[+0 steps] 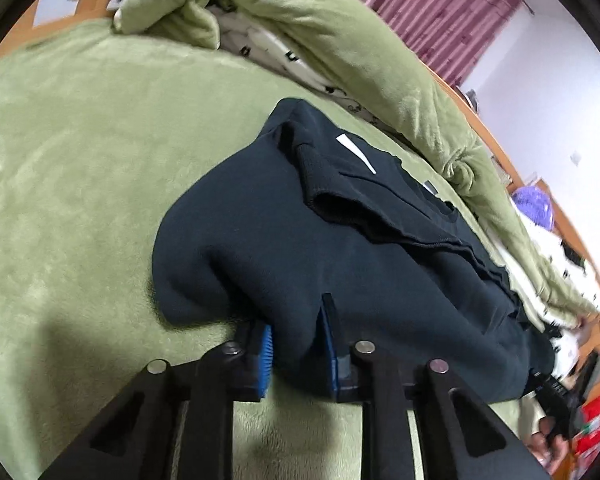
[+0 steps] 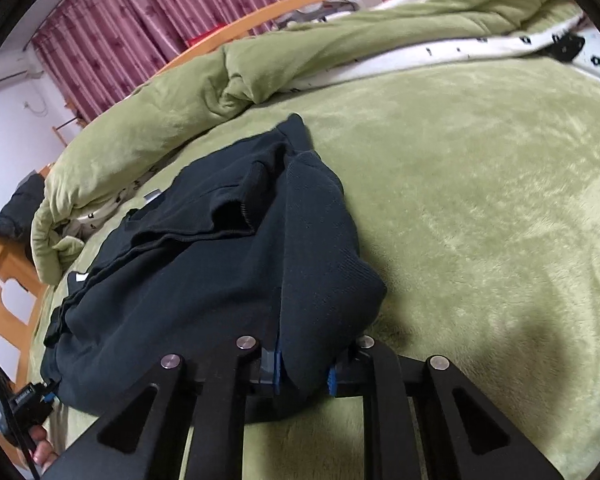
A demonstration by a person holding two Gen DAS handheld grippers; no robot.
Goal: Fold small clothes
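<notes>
Each tool, left tool (image 1: pixel 300 344) and right tool (image 2: pixel 304 368), pinches a near corner of the dark garment (image 1: pixel 340 248), which lies on the bed (image 1: pixel 60 200) near its front edge. The bunched, thick fabric could slip free when lifted, spoiling the fold.

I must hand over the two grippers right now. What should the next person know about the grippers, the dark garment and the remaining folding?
Left gripper: shut on the near edge of the dark garment, at its left end.
Right gripper: shut on the same near edge, at its right end.
Garment: lies on the green blanket, partly folded, with a sleeve laid across the top; a bunched green quilt lies behind it.
Done: sleeves appear turned in, and both near corners are gripped.
Left: probably lift the near edge and carry it over to the far edge, then release and smooth.
</notes>
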